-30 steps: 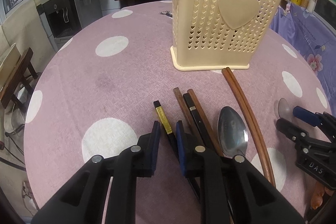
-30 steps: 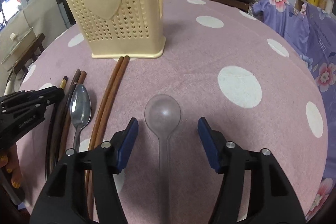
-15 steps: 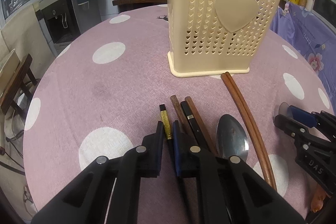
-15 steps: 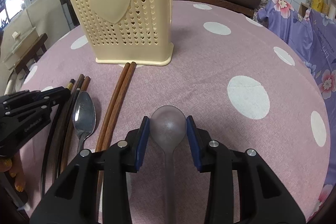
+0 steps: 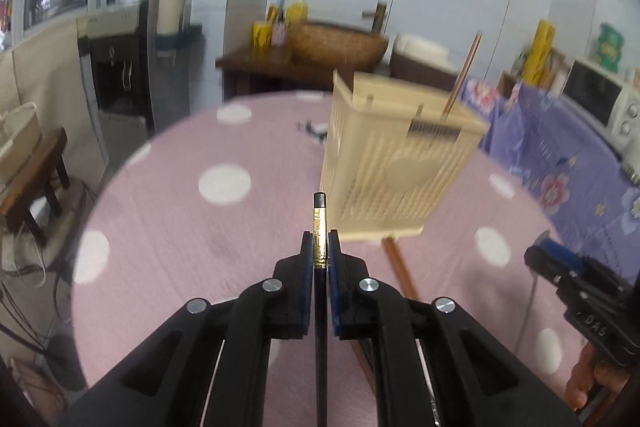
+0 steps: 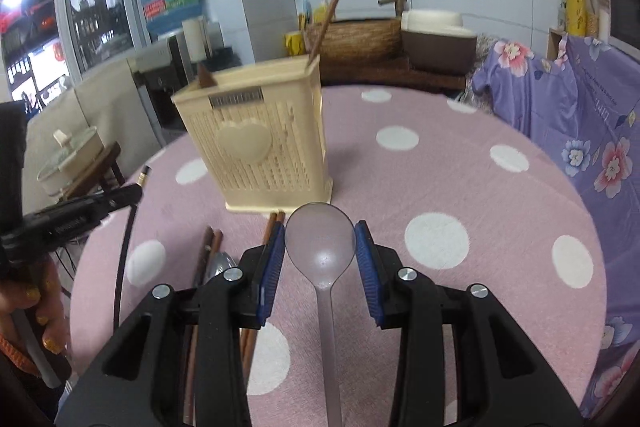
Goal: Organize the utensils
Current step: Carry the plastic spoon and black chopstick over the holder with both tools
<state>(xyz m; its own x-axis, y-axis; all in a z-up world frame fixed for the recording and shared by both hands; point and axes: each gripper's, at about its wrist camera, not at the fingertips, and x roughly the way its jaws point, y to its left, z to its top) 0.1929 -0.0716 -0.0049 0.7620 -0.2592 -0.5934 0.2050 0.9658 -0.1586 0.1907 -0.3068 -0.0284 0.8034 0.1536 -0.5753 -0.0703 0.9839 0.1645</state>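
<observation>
Chopstick first: the black chopstick with a gold band sits clamped between the blue pads of the left claw at the bottom centre of the left wrist view, its tip jutting forward and clear of the cloth. A second ago that claw stood open over the chopstick where it lay flat; now it is closed on it and has risen, so the pickup looks done. In the right wrist view the right claw grips the bowl of the translucent plastic spoon, handle trailing toward the bottom edge; a second ago its pads stood wide of the spoon on the cloth, and now it too is lifted.

Behind the claws, lower left of the right wrist view, the brown wooden chopsticks and the metal spoon lie on the pink polka-dot worktop. Further back, mid-frame, stands the cream perforated plastic utensil holder with a heart on its face, one brown chopstick leaning out of its top. Both held pieces seem ready to be carried up and over its rim, with four or so items left to sort.
</observation>
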